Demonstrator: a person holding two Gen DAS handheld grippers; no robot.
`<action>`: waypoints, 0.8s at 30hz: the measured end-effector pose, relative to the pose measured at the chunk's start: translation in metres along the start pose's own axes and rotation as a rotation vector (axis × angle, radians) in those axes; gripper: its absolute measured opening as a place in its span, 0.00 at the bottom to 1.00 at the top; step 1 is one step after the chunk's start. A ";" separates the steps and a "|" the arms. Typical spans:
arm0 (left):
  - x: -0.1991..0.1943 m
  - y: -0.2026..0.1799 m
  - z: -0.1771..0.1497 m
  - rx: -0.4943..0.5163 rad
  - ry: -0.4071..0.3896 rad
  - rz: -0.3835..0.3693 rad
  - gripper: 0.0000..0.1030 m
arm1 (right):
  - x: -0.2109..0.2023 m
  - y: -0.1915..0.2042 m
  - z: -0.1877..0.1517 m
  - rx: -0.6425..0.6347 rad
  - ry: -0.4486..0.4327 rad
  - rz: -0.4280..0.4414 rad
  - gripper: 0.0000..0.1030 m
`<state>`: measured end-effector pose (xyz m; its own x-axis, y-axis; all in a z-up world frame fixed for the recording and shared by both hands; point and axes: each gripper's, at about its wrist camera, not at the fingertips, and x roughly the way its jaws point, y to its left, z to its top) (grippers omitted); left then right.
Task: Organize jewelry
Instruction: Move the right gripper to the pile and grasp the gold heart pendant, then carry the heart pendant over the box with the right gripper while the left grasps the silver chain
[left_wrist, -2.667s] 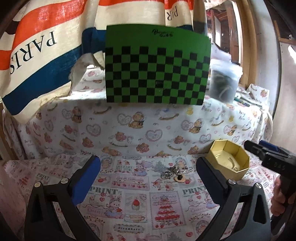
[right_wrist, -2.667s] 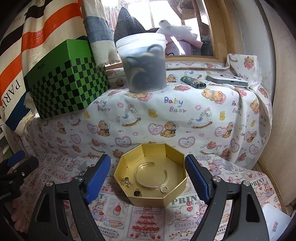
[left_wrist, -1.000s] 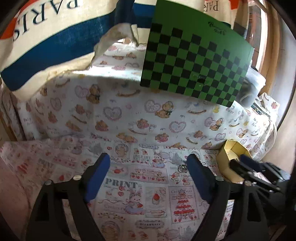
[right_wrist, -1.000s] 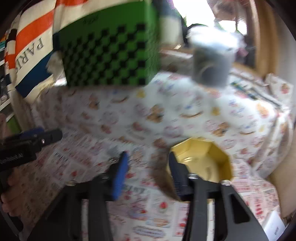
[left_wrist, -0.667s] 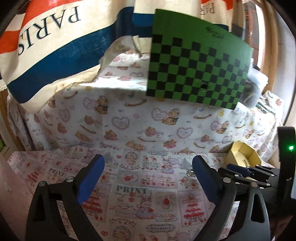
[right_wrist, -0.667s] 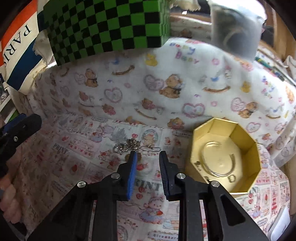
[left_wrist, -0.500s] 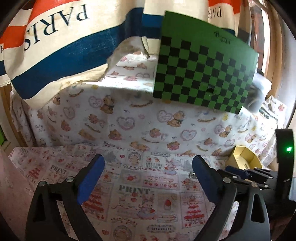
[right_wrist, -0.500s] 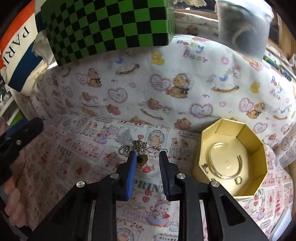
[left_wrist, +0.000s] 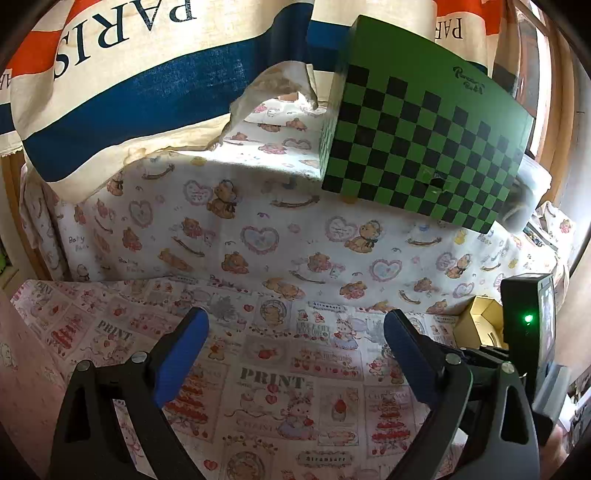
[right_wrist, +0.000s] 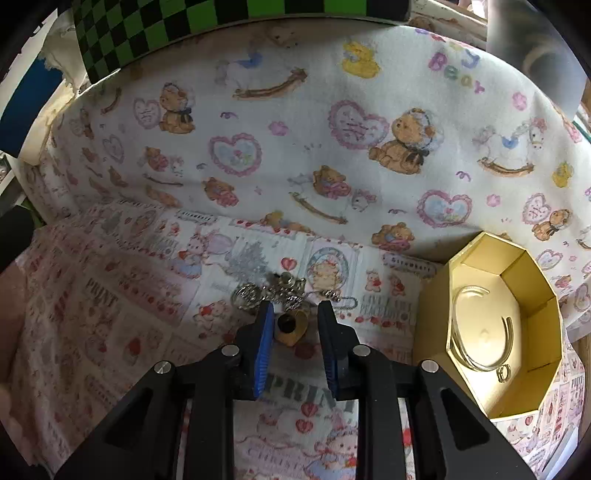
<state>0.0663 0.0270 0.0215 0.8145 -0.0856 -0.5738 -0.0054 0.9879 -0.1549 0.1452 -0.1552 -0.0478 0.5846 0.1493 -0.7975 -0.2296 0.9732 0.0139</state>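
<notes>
A gold pendant (right_wrist: 291, 326) with a dark round centre lies on the printed cloth (right_wrist: 129, 295), joined to a tangle of silver chain and charms (right_wrist: 275, 291) just beyond it. The right gripper (right_wrist: 295, 319) points down over this piece, its blue pads (right_wrist: 264, 343) on either side of the pendant and its jaws closing; the left pad looks at or almost at the pendant's edge, while a gap shows on the other side, so nothing is pinched yet. To the right of the jewelry, near but apart, stands an octagonal gold box (right_wrist: 436, 295) (open-topped), holding a thin bangle (right_wrist: 476, 363) and a small ring (right_wrist: 503, 373) on its floor. Behind rises a draped bear-print cloth (right_wrist: 332, 147), with a green checkered box (right_wrist: 184, 22) on top.

In the left wrist view, the left gripper (left_wrist: 295, 347) hangs spread wide over bare printed cloth, gripping nothing. The gold box peeks in at the right edge (left_wrist: 476, 317), partly hidden by the other tool's black body.
</notes>
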 end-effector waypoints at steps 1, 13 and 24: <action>0.000 0.000 0.000 0.001 0.002 -0.002 0.92 | 0.001 0.001 -0.001 -0.003 -0.002 0.000 0.17; -0.008 -0.008 -0.001 0.029 -0.017 -0.003 0.92 | -0.050 0.007 -0.019 -0.045 -0.120 -0.029 0.17; -0.015 -0.026 -0.002 0.063 0.047 -0.070 0.92 | -0.128 -0.061 -0.050 0.110 -0.389 -0.022 0.17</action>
<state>0.0528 0.0027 0.0327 0.7832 -0.1591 -0.6011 0.0880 0.9853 -0.1461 0.0453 -0.2424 0.0229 0.8439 0.1630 -0.5111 -0.1418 0.9866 0.0804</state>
